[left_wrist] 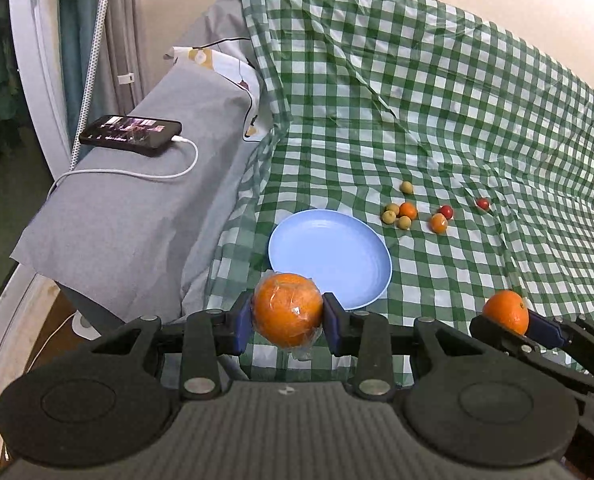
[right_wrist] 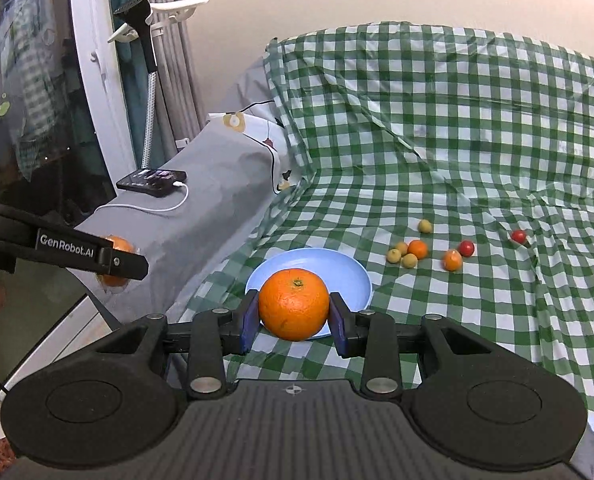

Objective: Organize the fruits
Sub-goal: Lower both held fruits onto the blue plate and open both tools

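- Between the blue pads of the left gripper [left_wrist: 288, 322] sits a large orange wrapped in clear plastic film [left_wrist: 288, 309], clamped from both sides and held just in front of the near rim of the round pale-blue plastic plate [left_wrist: 329, 256].
- Over to the right gripper [right_wrist: 293, 322]: its fingers [right_wrist: 250, 320] are pressed tight against a bare, unwrapped large orange [right_wrist: 294, 304], stem end up, hanging over the near edge of that plate.
- From the left wrist view, the bare orange and the right gripper show at the right edge, beside the plate and apart from it.
- On the plate itself: nothing but blue.
- Beyond it, on the green-and-white checked cloth [left_wrist: 437, 120], the small fruit lies loose: four yellowish round fruits [left_wrist: 389, 217], two little orange ones [left_wrist: 408, 210], two red cherry-like ones [left_wrist: 446, 211].
- Off to the left, a black smartphone [left_wrist: 131, 135] rests on a grey sheet [left_wrist: 137, 220], white charging cable [left_wrist: 137, 174] plugged in.
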Available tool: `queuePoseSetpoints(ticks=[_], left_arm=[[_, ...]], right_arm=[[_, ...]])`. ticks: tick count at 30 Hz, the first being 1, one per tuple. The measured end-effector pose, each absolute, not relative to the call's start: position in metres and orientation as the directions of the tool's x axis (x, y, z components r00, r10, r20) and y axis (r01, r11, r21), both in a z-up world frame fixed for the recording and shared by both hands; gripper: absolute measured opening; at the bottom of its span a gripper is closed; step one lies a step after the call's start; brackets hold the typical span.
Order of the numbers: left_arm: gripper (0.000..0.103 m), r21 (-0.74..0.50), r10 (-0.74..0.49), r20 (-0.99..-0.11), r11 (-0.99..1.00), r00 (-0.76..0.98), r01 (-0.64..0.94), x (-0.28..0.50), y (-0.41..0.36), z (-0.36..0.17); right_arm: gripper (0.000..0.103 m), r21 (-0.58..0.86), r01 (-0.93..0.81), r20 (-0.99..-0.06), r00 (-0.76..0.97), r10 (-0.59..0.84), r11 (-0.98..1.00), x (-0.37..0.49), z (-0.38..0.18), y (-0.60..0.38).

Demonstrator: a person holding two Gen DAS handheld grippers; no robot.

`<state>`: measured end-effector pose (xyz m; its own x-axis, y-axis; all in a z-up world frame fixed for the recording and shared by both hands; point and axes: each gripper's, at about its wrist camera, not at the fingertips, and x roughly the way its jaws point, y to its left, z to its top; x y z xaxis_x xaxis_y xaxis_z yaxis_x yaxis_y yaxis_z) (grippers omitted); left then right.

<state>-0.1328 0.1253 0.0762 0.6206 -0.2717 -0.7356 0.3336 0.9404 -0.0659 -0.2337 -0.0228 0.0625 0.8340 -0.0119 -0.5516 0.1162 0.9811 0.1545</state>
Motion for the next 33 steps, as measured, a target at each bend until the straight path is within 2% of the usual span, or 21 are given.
queuePoseSetpoints(ticks=[21,33], left_arm=[[0.04,-0.087,-0.247,-0.772,0.954,0.586,0.288,-0.086,0.122,0.058],[0.04,-0.055,-0.226,-0.805,0.949,0.548,0.31,-0.041,0.094,0.031]], right_arm=[[0.038,0.156,0.144,-0.626,0.78,-0.014,0.977,-0.199,0.044,-0.04],[0.038,0.155,0.18,-0.689,0.724,-0.024,0.971,-0.15,0.011,-0.053]])
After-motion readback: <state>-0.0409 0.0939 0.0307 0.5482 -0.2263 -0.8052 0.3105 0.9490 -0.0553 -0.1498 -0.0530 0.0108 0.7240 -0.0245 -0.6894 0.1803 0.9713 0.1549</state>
